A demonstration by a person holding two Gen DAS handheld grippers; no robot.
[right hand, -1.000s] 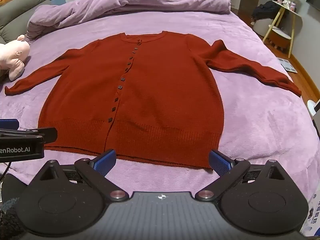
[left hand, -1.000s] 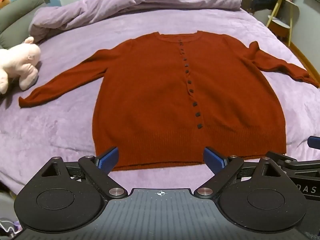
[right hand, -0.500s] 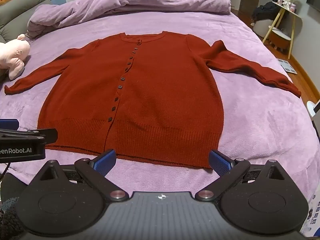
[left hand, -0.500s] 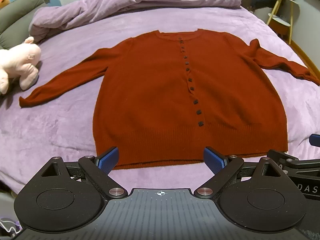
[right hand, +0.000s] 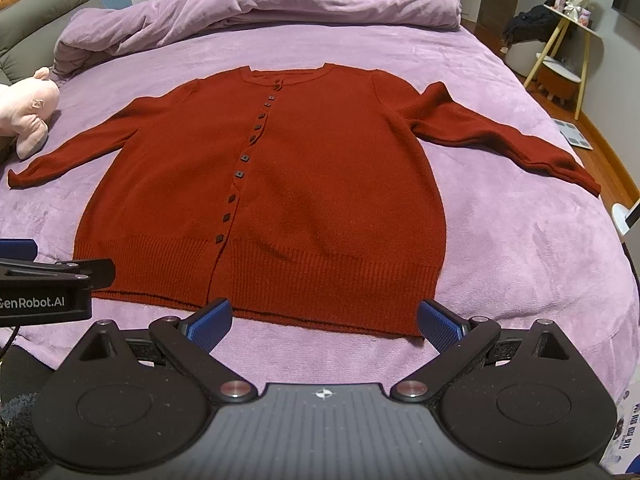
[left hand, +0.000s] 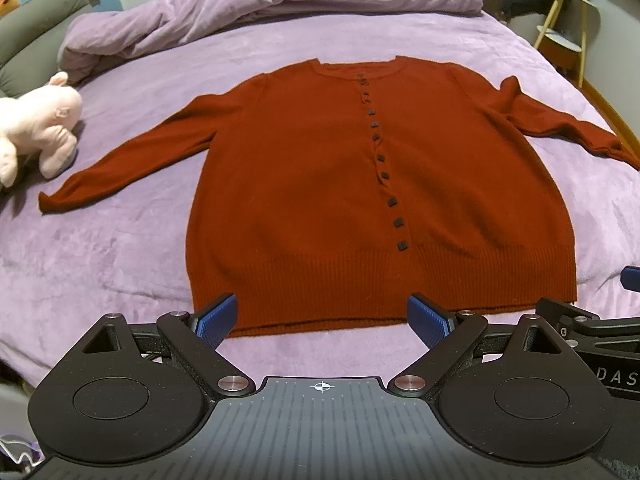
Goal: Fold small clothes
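Left wrist view: the left gripper (left hand: 322, 316), blue fingers spread wide and empty, hovered at the hem of a rust-red knitted button cardigan (left hand: 340, 184) lying flat, sleeves outstretched. Right wrist view: the right gripper (right hand: 325, 320), likewise wide and empty, faced the cardigan's hem (right hand: 264, 184)

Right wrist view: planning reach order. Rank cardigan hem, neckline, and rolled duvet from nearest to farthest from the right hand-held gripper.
From the right hand-held gripper:
1. Cardigan hem, just ahead on the bed.
2. Neckline, mid-bed.
3. Rolled duvet, far end.
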